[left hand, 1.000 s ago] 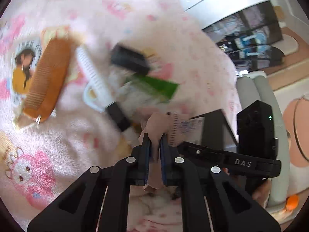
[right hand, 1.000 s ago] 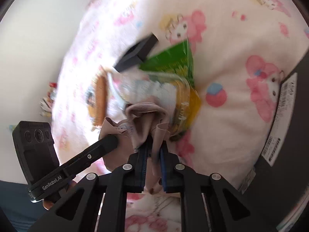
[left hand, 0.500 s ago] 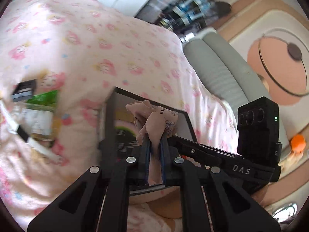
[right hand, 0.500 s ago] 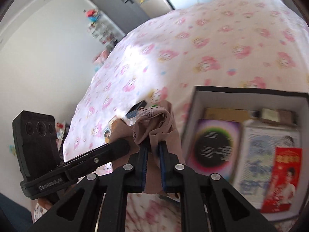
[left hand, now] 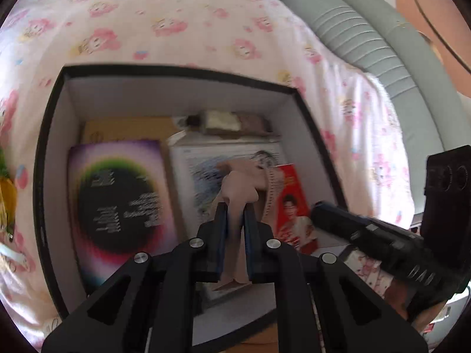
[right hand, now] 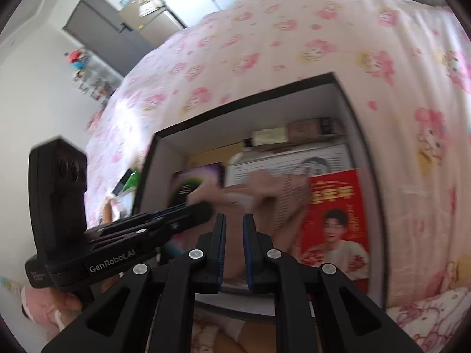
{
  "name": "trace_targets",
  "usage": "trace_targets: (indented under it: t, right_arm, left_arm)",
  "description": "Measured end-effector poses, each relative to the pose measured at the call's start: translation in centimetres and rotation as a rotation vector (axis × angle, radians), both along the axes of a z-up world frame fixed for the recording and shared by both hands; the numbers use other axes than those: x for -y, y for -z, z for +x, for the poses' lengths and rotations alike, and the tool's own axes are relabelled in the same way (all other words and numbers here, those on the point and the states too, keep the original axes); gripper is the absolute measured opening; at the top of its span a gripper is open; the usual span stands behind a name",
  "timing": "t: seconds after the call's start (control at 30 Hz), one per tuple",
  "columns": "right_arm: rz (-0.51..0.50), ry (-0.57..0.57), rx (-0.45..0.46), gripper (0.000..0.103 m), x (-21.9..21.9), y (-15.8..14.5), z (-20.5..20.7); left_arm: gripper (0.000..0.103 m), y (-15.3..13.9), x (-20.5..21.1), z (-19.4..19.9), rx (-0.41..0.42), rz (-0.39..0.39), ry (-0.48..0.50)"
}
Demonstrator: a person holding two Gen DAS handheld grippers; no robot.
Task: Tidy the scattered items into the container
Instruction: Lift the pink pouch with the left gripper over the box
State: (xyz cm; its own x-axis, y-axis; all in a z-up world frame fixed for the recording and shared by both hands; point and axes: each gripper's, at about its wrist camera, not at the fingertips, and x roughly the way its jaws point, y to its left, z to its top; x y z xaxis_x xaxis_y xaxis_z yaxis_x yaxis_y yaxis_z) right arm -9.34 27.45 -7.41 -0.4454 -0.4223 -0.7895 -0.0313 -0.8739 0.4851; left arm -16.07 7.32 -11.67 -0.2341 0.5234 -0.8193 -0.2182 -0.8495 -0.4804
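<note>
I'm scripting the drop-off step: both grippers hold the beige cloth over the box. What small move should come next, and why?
Probably lower slightly and open both grippers. The left gripper and right gripper each pinch the beige cloth, which hangs over the black box, above the red card and white booklet inside, so releasing should drop it in.

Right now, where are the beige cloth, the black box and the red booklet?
beige cloth (left hand: 240, 184): left wrist view, bunched top above the claw.
black box (left hand: 176, 70): left wrist view, far rim.
red booklet (right hand: 335, 203): right wrist view, upper cover.

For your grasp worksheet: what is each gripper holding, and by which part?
Both left gripper and right gripper pinch the beige cloth by bunched folds.
</note>
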Motion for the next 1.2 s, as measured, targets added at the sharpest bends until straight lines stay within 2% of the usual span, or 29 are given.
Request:
trace_targets:
  t: [0.07,0.13,0.17,0.2,0.27,0.33,0.47,0.53,0.57,0.6,0.63,0.7,0.77,0.87,0.93,1.0,1.1,1.17,1.2]
  right_arm:
    - [-0.051,0.042,0.016,0.01,-1.4,0.8,0.1]
    - [-0.053,0.09,0.047,0.01,-1.9,1.9,0.1]
    - [-0.042,0.093,0.06,0.01,-1.6,2.3,0.1]
    - [-0.037,0.072,0.077,0.01,-1.1,2.8,0.0]
    - [-0.062,0.026,0.113,0.01,0.1,3.9,0.0]
    - [-0.05,0.031,0.125,0.01,0.7,4.5,0.0]
    - [0.112,0.082,0.151,0.012,0.8,4.8,-0.7]
    - [0.083,0.128,0.16,0.018,0.2,4.8,-0.8]
    - [0.036,0.145,0.172,0.022,-0.2,5.1,-0.9]
    - [0.013,0.144,0.175,0.028,-0.3,5.3,-1.2]
    - [0.013,0.133,0.177,0.033,-0.2,5.6,-1.5]
    - [0.044,0.109,0.19,0.033,0.0,6.0,-2.4]
    - [0.003,0.074,0.202,0.033,0.3,6.5,-3.4]
    - [-0.052,0.047,0.22,0.03,0.7,7.2,-4.5]
    - [-0.064,0.047,0.191,0.017,1.0,7.0,-4.4]
    - [-0.074,0.021,0.19,0.01,1.7,6.9,-4.7]
    - [-0.075,-0.002,0.15,0.009,2.1,5.3,-6.4]
    - [-0.042,0.01,0.081,0.009,2.1,3.2,-7.7]
    - [-0.038,0.015,0.048,0.009,2.0,2.3,-8.1]
  left_arm:
    - [0.01,0.4,0.9,0.3,0.019,-0.002,-0.03]
    - [0.018,0.2,1.6,0.5,0.006,0.0,-0.061]
    - [0.027,0.1,1.7,0.5,0.001,0.007,-0.073]
    - [0.042,0.1,1.9,0.5,0.002,0.011,-0.085]
    - [0.055,0.7,1.9,0.3,0.02,-0.023,-0.105]
    - [0.055,1.4,1.7,0.3,0.045,-0.073,-0.104]
    - [0.055,2.3,1.2,0.3,0.086,-0.112,-0.086]
    - [0.054,2.9,0.8,0.5,0.128,-0.141,-0.066]
    - [0.046,3.2,0.5,0.7,0.146,-0.155,-0.053]
    - [0.03,3.2,0.3,0.9,0.142,-0.166,-0.037]
    - [0.023,2.9,0.0,1.1,0.128,-0.173,-0.022]
    - [0.014,2.2,-0.3,1.6,0.081,-0.181,-0.007]
    - [0.013,1.8,-0.4,1.9,0.058,-0.181,-0.001]
    - [0.011,1.8,0.1,2.2,0.071,-0.174,-0.01]
    - [0.009,1.2,0.8,2.3,0.055,-0.154,-0.025]
    - [0.008,0.4,1.7,2.1,0.034,-0.136,-0.051]
    - [0.008,-1.2,2.5,0.2,-0.007,-0.155,-0.089]
    - [0.009,-2.1,3.0,-1.0,-0.031,-0.167,-0.136]
    - [0.013,-2.3,3.3,-1.8,-0.024,-0.177,-0.162]
